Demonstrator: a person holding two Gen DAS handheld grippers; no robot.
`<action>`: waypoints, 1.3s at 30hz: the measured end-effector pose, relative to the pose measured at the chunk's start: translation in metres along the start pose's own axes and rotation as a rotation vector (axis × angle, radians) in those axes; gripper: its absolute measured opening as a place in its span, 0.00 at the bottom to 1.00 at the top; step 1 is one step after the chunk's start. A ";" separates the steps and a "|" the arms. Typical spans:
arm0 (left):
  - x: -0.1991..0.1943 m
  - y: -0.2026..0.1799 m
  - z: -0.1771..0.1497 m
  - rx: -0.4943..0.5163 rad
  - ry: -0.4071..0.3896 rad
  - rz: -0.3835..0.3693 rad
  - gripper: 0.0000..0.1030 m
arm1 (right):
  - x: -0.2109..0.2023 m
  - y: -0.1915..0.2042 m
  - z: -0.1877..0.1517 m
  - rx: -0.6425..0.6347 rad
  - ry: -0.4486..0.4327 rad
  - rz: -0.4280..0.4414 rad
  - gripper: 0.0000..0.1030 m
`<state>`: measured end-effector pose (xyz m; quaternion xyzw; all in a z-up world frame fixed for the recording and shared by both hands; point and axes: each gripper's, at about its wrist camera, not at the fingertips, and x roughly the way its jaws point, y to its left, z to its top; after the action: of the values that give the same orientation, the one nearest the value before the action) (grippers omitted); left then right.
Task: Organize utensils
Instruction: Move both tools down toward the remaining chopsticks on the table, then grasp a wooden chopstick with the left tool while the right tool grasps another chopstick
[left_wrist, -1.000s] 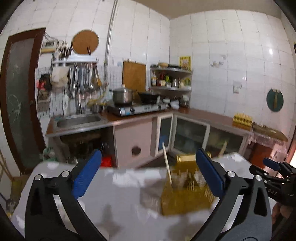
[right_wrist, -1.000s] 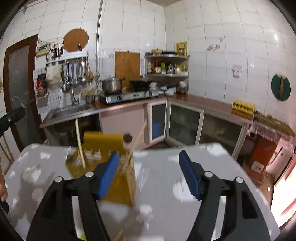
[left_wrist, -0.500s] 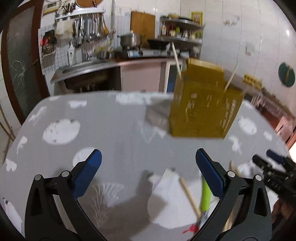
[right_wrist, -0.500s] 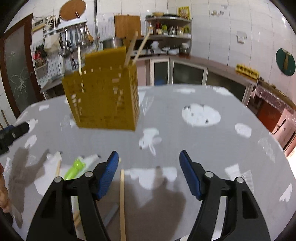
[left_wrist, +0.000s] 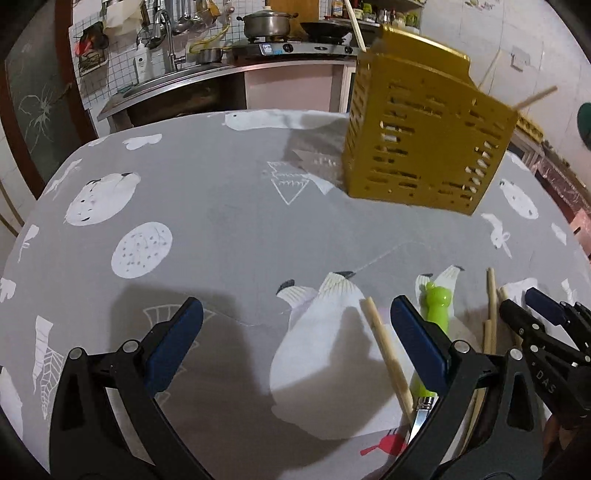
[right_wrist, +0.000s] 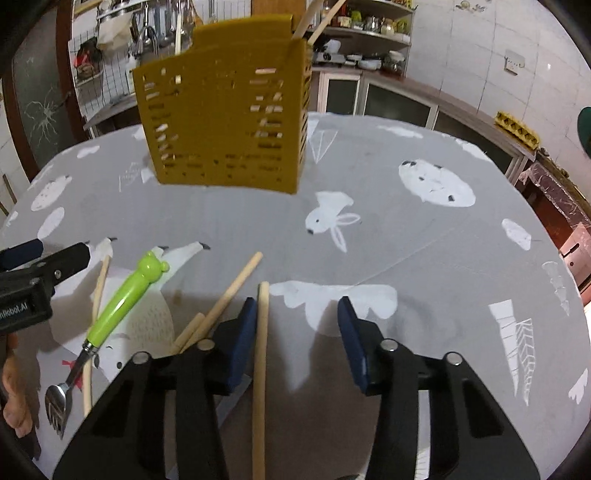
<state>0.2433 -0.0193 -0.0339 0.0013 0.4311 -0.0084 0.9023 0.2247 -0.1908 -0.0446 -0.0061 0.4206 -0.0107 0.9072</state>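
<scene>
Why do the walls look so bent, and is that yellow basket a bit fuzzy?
Left wrist view: fisheye lens bows the tiled walls and table edge; the yellow basket is slightly smeared, with dark gripper shadows on the tablecloth. Right wrist view: same curving, basket soft, the green-handled fork near the lens sharper.

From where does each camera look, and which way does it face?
Left wrist: sits on the left gripper, looks down its fingers at the table; the right gripper shows.
Right wrist: sits on the right gripper, its fingers closing around a chopstick; the left gripper shows.
Shared: yellow holder, green-handled fork.
</scene>
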 end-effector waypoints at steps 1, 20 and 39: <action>0.001 -0.001 0.000 0.001 0.006 0.001 0.95 | 0.001 0.002 -0.001 -0.008 0.002 -0.001 0.37; 0.013 -0.032 -0.004 -0.019 0.094 -0.038 0.62 | 0.000 -0.032 0.001 0.029 0.002 -0.035 0.07; 0.018 -0.038 0.008 -0.013 0.171 -0.097 0.08 | 0.003 -0.036 0.007 0.099 -0.017 -0.004 0.07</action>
<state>0.2604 -0.0576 -0.0425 -0.0246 0.5061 -0.0491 0.8607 0.2312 -0.2267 -0.0416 0.0378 0.4120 -0.0330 0.9098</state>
